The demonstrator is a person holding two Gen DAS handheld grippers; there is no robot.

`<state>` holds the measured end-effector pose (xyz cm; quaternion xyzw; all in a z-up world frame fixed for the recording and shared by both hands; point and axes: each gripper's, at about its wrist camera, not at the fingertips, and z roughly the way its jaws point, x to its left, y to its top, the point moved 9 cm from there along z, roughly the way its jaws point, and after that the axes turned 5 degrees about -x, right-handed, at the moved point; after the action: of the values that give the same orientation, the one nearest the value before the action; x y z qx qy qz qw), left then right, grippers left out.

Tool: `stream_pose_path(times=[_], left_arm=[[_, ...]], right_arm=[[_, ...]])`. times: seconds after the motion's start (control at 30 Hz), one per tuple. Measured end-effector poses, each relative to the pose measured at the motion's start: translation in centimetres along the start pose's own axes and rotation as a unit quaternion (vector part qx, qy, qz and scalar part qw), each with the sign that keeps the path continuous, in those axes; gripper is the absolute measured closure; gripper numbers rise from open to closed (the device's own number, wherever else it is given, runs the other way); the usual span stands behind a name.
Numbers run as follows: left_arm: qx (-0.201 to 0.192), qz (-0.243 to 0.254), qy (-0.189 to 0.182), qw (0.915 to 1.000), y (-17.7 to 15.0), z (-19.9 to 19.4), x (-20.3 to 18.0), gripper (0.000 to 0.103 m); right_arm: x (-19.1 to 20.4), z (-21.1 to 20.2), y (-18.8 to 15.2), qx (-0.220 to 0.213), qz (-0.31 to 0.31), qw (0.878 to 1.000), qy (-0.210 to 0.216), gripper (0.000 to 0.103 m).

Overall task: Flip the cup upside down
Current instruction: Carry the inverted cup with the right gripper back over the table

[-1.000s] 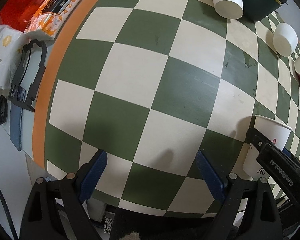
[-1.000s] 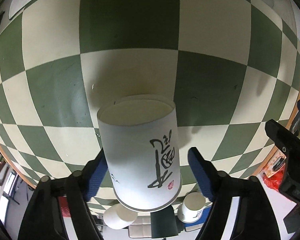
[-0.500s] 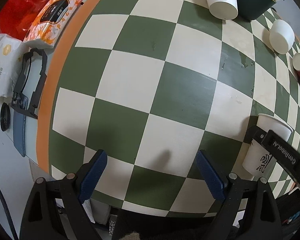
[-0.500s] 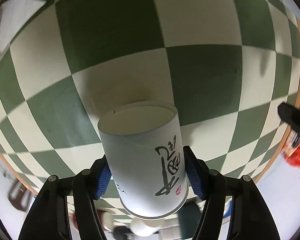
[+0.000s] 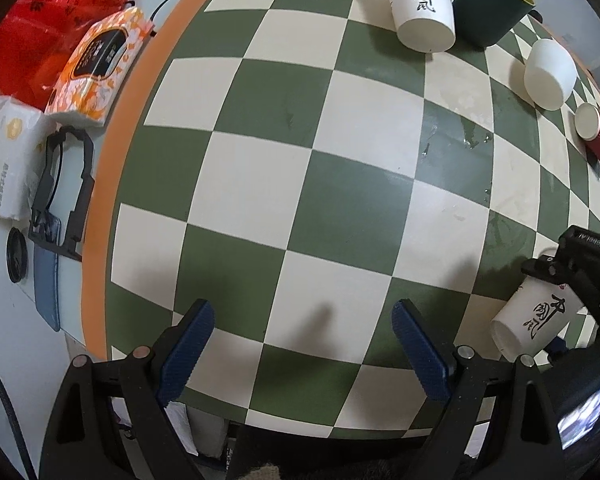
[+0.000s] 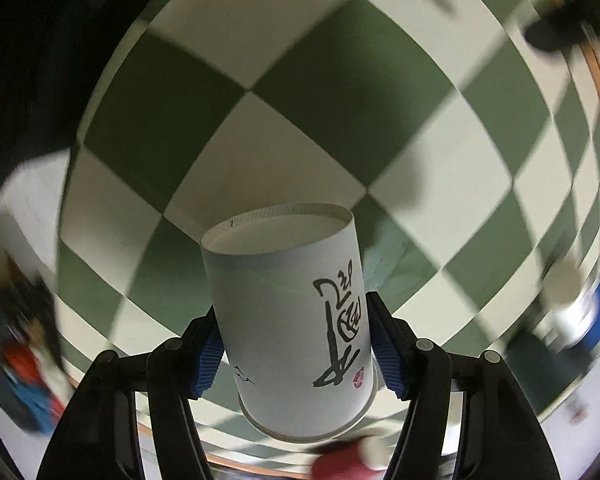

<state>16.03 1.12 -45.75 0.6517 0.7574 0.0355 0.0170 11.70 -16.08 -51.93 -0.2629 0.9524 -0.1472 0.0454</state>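
Gripping paper cup [image 6: 292, 312] mid-flip: right gripper [image 6: 296, 354] jaws clamped on its sides; left gripper [image 5: 300, 356] jaws wide, empty. Next: finish roll, set rim down on desk [image 5: 340, 200].

A dark green cup [image 5: 492, 4], white bowl [image 5: 550, 74] and tissue pack [image 5: 98, 68] are seen on the checkered worktop [image 5: 300, 160], well ahead of the tongs.
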Motion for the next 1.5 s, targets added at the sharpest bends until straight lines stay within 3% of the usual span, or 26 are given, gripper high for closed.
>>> stream_pose_path(times=[0.13, 0.27, 0.5, 0.7, 1.0, 1.07, 1.3, 1.33, 1.4, 1.5], left_arm=[[-0.005, 0.012, -0.001, 0.9999, 0.9, -0.6, -0.9, 0.012], [-0.008, 0.023, -0.001, 0.9997, 1.3, -0.8, -1.6, 0.012], [-0.01, 0.041, -0.001, 0.9991, 1.7, -1.1, -3.3, 0.012], [-0.013, 0.048, -0.004, 0.9988, 2.1, -1.3, -3.5, 0.012], [-0.013, 0.049, -0.007, 0.9987, 1.8, -1.5, -3.6, 0.012], [-0.013, 0.05, -0.009, 0.9986, 1.8, -1.4, -3.6, 0.012], [-0.017, 0.06, -0.02, 0.9979, 1.7, -1.4, -4.2, 0.012], [-0.019, 0.062, -0.021, 0.9977, 1.7, -1.4, -4.3, 0.012], [-0.022, 0.067, -0.028, 0.9971, 1.7, -1.5, -4.7, 0.012], [-0.026, 0.077, -0.033, 0.9962, 1.8, -1.7, -5.1, 0.012]], right_arm=[[-1.1, 0.0, -0.8, -0.017, 0.124, 0.991, 0.056, 0.036], [-2.2, 0.2, -1.6, -0.033, 0.239, 0.964, 0.113, 0.036], [-3.0, 0.4, -2.3, -0.056, 0.363, 0.913, 0.176, 0.036], [-5.8, 1.9, -5.0, -0.05, 0.416, 0.885, 0.2, 0.036], [-9.6, 3.4, -8.4, -0.037, 0.445, 0.873, 0.197, 0.036], [-7.3, 2.9, -7.2, -0.037, 0.449, 0.871, 0.195, 0.035], [-6.5, 3.3, -7.6, -0.034, 0.479, 0.855, 0.197, 0.034], [-6.5, 3.2, -7.7, -0.035, 0.483, 0.852, 0.198, 0.033], [-6.4, 3.2, -8.0, -0.041, 0.494, 0.845, 0.2, 0.02], [-6.3, 2.6, -8.4, -0.052, 0.505, 0.837, 0.203, 0.017]])
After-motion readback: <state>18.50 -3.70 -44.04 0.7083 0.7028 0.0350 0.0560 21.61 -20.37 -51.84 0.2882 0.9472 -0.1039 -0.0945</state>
